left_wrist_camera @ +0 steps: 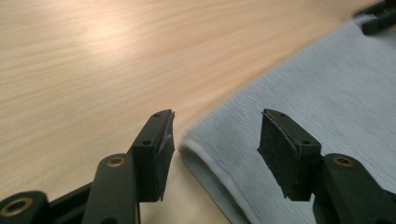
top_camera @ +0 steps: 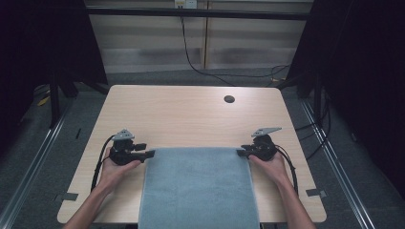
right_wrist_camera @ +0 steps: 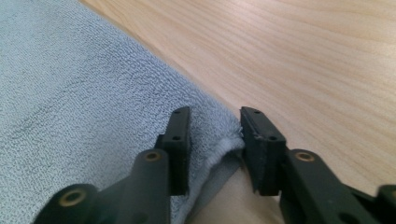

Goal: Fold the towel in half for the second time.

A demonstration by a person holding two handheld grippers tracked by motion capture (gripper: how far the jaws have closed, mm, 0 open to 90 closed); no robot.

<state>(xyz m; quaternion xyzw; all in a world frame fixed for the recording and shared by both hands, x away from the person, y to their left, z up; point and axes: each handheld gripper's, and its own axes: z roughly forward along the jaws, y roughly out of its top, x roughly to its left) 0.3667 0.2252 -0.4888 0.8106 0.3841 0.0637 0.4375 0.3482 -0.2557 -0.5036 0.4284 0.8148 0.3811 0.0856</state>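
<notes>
Your grey terry towel (top_camera: 198, 186) lies flat on the pale wood-grain worktop (top_camera: 191, 114), its near end hanging over the front edge. Your left tool (left_wrist_camera: 215, 140) stands apart around its hemmed far corner; your right tool (right_wrist_camera: 215, 140) brackets the other corner, pads not visibly pressing.

Black tool (top_camera: 149, 153) jaws with brass screws, grey plates, trailing black cables.
</notes>
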